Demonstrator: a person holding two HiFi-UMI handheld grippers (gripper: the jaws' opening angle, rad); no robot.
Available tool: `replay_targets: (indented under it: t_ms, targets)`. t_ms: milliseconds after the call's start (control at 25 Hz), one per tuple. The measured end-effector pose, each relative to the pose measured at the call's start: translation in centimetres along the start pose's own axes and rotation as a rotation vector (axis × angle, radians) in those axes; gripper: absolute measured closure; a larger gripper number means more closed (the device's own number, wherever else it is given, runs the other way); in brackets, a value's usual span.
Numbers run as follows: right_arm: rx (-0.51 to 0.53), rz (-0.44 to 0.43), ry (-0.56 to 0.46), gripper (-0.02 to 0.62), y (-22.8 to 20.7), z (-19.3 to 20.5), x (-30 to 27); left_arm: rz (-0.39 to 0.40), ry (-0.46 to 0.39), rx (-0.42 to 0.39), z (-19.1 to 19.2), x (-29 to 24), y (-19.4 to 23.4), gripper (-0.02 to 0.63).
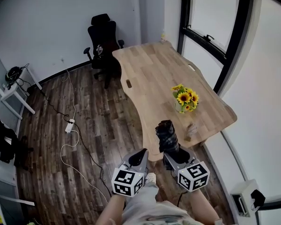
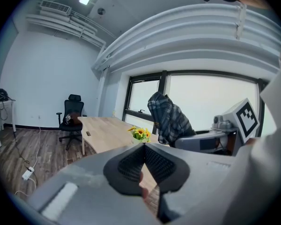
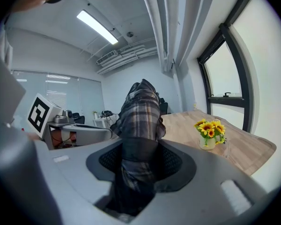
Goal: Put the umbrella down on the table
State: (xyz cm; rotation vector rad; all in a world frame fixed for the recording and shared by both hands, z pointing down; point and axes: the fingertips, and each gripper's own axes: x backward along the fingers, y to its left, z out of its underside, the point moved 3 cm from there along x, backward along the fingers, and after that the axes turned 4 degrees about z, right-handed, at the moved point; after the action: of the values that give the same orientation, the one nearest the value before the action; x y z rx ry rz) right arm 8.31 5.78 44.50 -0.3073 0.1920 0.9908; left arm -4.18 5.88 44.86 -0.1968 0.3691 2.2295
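**folded umbrella point(image 1: 167, 134) is riding in the right tool point(image 1: 172, 154) at the near edge of the bench point(image 1: 154, 74)**

the right tool is pinching the folded plaid umbrella partway up its bundle. its own view shows the dark pads pressing on the fabric from both sides. the umbrella is standing nearly upright out of the grip, probably so the loose cloth is not dragging while it is being carried. it is not lying on the bench yet: in the head view it is overlapping the near corner of the wooden top, and it is hard to say whether it is hanging over the wood or over the floor point(image 1: 84, 163) just in front.

the left tool point(image 1: 141, 154) is sitting just beside it, on the left, with its pads pressed together on nothing, and is taking no part in the carry.

a pot of sunflowers point(image 1: 185, 99) is occupying the right side of the bench, so the open stretch towards the far left looks like the natural landing spot. an office chair point(image 1: 102, 39) is standing at the far end.

the umbrella's handle and lower end are disappearing inside the grip and behind the tool body. a small object point(image 1: 192, 131) at the near right edge of the bench is too small to identify. the person's arms are being cut off by the bottom of the head view.
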Motion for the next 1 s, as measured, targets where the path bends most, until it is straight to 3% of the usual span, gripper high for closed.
replay_targets:
  t_ms: [1000]
  targets:
    - [0.013,0.011,-0.058,0.414,-7.1,-8.4,-13.8,-0.002,-0.011,-0.016,-6.1,-10.6,11.3,0.607]
